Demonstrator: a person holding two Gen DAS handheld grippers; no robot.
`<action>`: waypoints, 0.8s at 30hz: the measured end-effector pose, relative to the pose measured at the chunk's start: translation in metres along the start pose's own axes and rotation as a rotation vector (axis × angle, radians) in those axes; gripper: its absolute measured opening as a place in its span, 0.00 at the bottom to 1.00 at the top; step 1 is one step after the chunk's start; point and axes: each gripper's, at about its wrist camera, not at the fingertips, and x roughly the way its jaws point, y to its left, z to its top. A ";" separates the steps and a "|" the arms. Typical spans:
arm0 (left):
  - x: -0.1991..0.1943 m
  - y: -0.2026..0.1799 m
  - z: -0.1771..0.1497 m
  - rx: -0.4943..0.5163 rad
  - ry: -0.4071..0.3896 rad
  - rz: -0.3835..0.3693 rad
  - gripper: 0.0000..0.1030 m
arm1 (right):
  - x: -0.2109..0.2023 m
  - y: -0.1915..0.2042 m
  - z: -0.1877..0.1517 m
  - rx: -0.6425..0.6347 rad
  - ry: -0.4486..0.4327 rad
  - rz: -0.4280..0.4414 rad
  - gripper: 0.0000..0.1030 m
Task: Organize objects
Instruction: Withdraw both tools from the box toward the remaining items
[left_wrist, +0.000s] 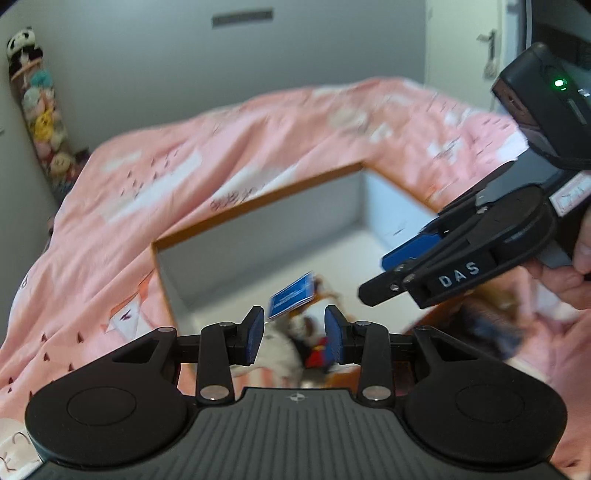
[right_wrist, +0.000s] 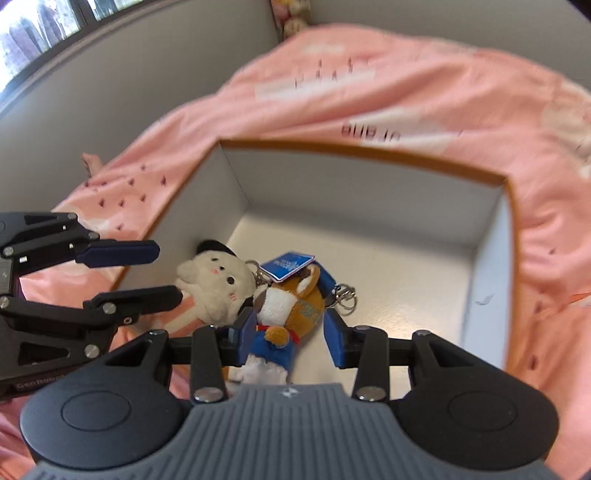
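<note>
Two plush keychains lie at the near-left of an open box (right_wrist: 369, 149) with an orange rim and white inside. One is a cream bear with a black cap (right_wrist: 218, 284). The other is a brown-and-white toy in blue clothes (right_wrist: 291, 306) with a blue tag (right_wrist: 288, 267) and key rings (right_wrist: 345, 295). My right gripper (right_wrist: 291, 339) hangs over the brown toy, jaws apart, with a gap on the right side. My left gripper (right_wrist: 170, 273) is open beside the bear, nothing between its fingers. In the left wrist view the toys (left_wrist: 306, 328) blur below my left gripper (left_wrist: 295, 334); the right gripper (left_wrist: 375, 278) is at the right.
The box (left_wrist: 258, 201) sits on a pink printed bedcover (left_wrist: 147, 184) that spreads all around it. A column of stuffed toys (left_wrist: 40, 110) stands against the far left wall. A person's hand (left_wrist: 576, 266) holds the right gripper's handle. The rest of the box floor (right_wrist: 406, 258) is bare.
</note>
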 end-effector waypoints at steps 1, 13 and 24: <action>-0.006 -0.005 -0.001 -0.009 -0.014 -0.018 0.41 | -0.010 0.000 -0.004 0.001 -0.018 -0.002 0.41; 0.013 -0.025 -0.033 -0.381 0.096 -0.278 0.59 | -0.072 -0.025 -0.086 0.157 -0.092 -0.148 0.42; 0.044 -0.031 -0.064 -0.521 0.223 -0.292 0.65 | -0.055 -0.025 -0.113 0.162 -0.050 -0.176 0.41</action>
